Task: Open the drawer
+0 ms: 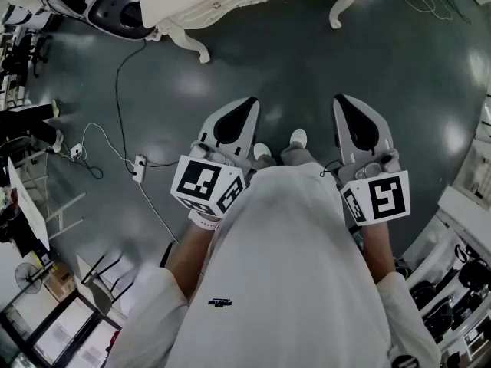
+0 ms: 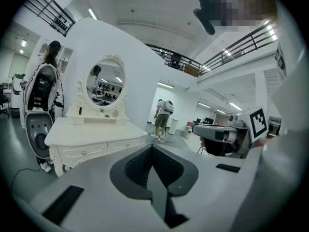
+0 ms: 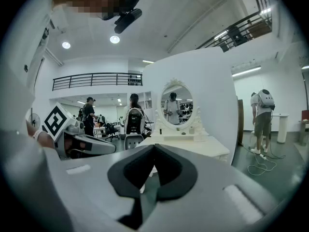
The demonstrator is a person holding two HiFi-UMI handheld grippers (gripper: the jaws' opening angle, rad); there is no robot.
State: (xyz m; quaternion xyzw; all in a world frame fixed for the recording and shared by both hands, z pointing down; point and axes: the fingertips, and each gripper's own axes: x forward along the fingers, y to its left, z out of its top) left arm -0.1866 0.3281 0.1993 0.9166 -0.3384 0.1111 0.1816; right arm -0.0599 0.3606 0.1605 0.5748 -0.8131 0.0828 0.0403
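Observation:
A white carved dressing table stands at the top of the head view, a few steps ahead of me, its drawer fronts closed. In the left gripper view its two drawers carry small knobs below an oval mirror. My left gripper and right gripper hang side by side above the dark floor, well short of the table. Both have their jaws together with nothing between them. The right gripper view has the table straight ahead beyond the closed jaws.
Cables and a power strip lie on the floor at the left. A black-and-white chair stands beside the table's left end. A person with a backpack stands beyond the table. Shelving with gear lines the right side.

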